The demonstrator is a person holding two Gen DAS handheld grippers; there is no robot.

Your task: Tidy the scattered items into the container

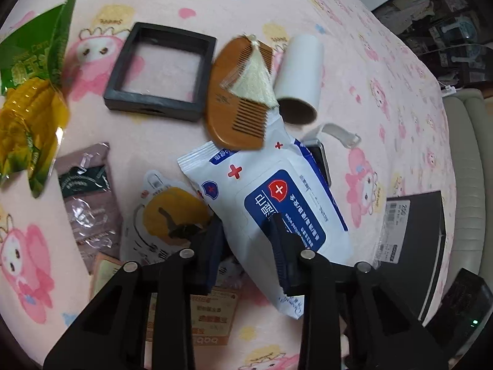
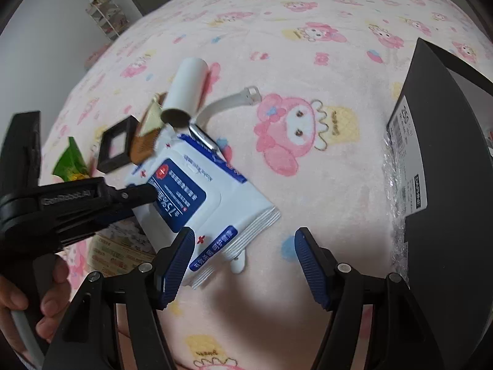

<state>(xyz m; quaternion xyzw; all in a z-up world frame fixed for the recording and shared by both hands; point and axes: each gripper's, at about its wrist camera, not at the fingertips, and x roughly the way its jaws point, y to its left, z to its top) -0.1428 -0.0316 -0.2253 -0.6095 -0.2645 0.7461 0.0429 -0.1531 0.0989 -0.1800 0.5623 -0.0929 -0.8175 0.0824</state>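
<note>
left gripper (image 1: 248,240) is clenched on the white and blue wipes pack (image 1: 277,197), which lies tilted on the pink blanket (image 1: 354,46) with its far end against the wooden comb (image 1: 237,98). right gripper (image 2: 245,265) hangs released beside the black box (image 2: 446,141).

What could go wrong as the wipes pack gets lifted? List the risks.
1. The wooden comb rests partly on the far end of the wipes pack; lifting the pack will likely tip it off.
2. The left tool pinches only the pack's near edge, so the soft pack may sag or slip out.
3. The watch lies partly under the pack and the white roll touches it; both could get dragged.
</note>
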